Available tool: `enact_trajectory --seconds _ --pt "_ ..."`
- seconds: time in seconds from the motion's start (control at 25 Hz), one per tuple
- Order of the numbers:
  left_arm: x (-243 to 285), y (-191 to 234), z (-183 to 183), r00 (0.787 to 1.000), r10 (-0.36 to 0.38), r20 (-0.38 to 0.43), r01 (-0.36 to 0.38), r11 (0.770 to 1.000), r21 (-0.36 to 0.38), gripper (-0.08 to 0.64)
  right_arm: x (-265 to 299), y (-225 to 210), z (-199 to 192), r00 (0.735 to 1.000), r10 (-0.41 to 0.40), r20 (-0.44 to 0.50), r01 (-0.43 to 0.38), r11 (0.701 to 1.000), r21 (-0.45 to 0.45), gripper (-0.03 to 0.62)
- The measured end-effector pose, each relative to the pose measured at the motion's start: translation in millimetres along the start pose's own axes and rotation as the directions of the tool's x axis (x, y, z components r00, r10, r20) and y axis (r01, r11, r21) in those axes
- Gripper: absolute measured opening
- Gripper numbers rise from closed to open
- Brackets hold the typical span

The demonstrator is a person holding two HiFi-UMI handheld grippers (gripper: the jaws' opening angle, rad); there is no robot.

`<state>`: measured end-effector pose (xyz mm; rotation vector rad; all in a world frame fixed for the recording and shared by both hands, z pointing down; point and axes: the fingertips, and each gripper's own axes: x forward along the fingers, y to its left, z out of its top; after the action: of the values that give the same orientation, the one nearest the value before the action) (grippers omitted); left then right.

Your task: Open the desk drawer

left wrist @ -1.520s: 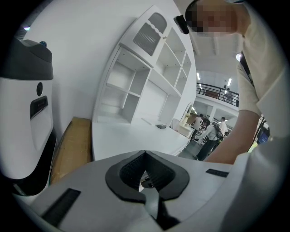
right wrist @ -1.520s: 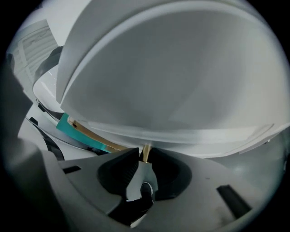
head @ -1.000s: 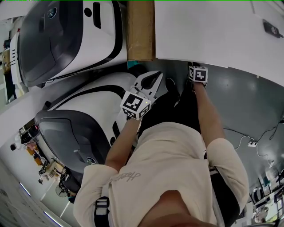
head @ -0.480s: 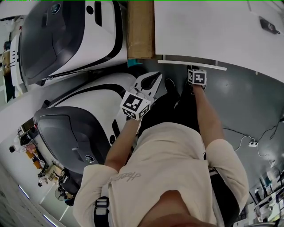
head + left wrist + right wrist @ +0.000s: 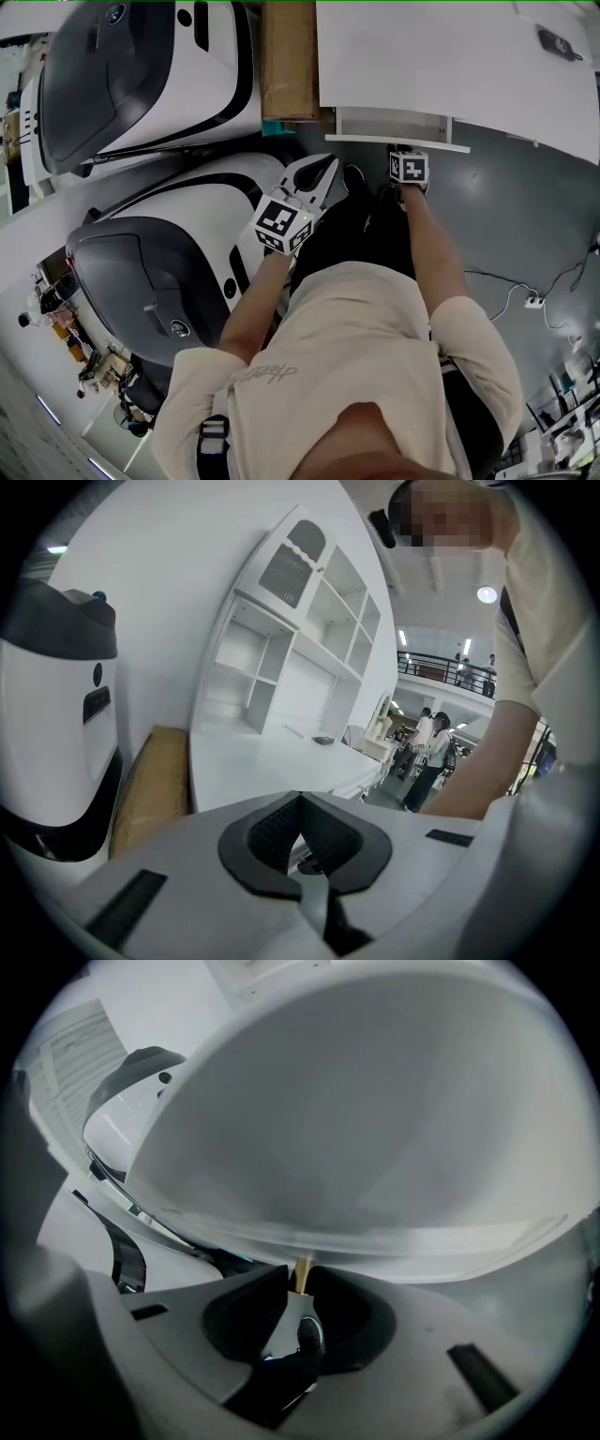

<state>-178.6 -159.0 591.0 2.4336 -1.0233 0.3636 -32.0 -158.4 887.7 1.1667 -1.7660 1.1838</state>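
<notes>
Mid-pull, I'd say: the drawer (image 5: 394,126) sits part-way out from under the white desk (image 5: 422,56), its front edge just ahead of the desk's edge, and what I can see of the inside looks bare. The right gripper (image 5: 300,1290) is clamped on the small tan knob (image 5: 302,1272) on the drawer front – 2 jaws tight on its stem. The left gripper (image 5: 328,167) hangs idle near the person's knee, jaws together, nothing in them. My guess for the next move: keep pulling straight back along the slide, level, no twist – that knob is small and the grip could slip off it.
</notes>
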Motion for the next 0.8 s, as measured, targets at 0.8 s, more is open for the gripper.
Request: enact_trajectory --seconds 0.8 --pt "-51.5 -89.2 -43.0 0.992 0.124 0.013 -0.124 0.992 -0.026 0.0 -27.3 16.2 -88.5 0.998 0.064 0.003 -0.064 0.998 -0.026 0.089"
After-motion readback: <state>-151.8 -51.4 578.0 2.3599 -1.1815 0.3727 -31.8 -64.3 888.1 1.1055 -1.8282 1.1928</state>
